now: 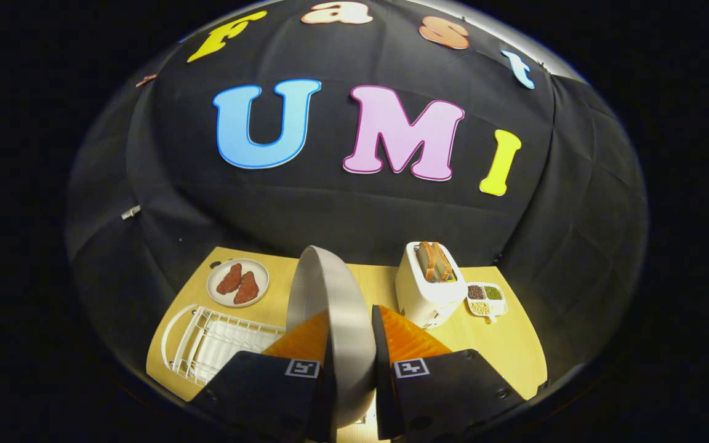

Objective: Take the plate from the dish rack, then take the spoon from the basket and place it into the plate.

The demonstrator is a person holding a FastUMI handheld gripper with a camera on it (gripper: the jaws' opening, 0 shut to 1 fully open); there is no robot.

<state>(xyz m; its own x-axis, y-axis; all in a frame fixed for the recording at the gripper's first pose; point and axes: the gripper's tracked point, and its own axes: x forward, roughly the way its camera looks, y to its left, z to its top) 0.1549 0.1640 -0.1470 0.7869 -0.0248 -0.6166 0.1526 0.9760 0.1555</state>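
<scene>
Now the step in hand looks like carrying the plate clear of the rack and down to a bare patch of the yellow wooden table — best lowered slowly and tipped flat before letting go, well away from the white wire dish rack at the left and the white toaster with bread slices at the right. The round grey plate stands on edge between the orange fingers, above the table. The gripper is closed narrowly on it — both fingers press its faces.
</scene>
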